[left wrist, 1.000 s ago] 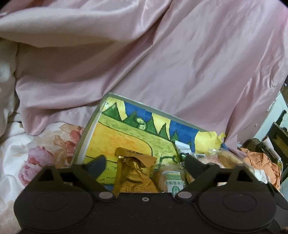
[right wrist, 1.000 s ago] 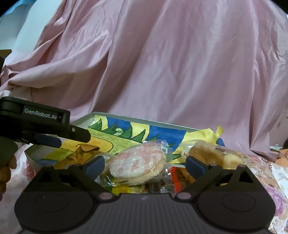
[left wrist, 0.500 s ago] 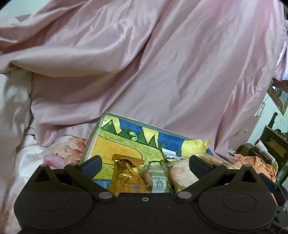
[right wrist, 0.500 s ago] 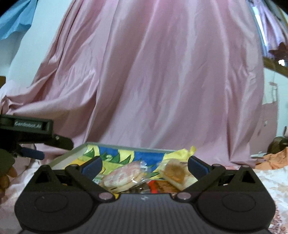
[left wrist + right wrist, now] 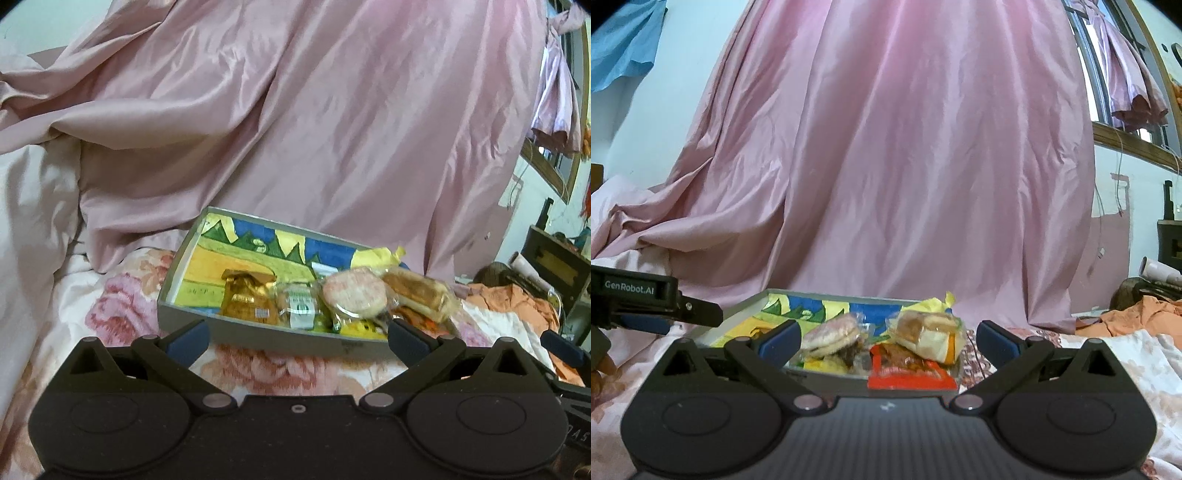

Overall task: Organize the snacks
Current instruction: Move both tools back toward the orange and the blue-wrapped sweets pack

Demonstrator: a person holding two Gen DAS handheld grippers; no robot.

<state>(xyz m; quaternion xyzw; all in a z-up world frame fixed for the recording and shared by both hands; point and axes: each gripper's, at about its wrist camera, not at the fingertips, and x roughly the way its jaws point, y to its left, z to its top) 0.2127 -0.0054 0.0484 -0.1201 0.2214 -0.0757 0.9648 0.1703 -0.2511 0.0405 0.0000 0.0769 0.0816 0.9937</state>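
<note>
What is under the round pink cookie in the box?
The round pink cookie lies atop a pile in the tray. A yellow wrapper and something dark peek out below. The rest underneath is covered.

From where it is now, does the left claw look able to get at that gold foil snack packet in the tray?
Probably yes. The left claw is open and empty, just short of the tray. The gold foil packet lies at the near left end with nothing on top, though the tray's low front wall must be cleared first.
</note>
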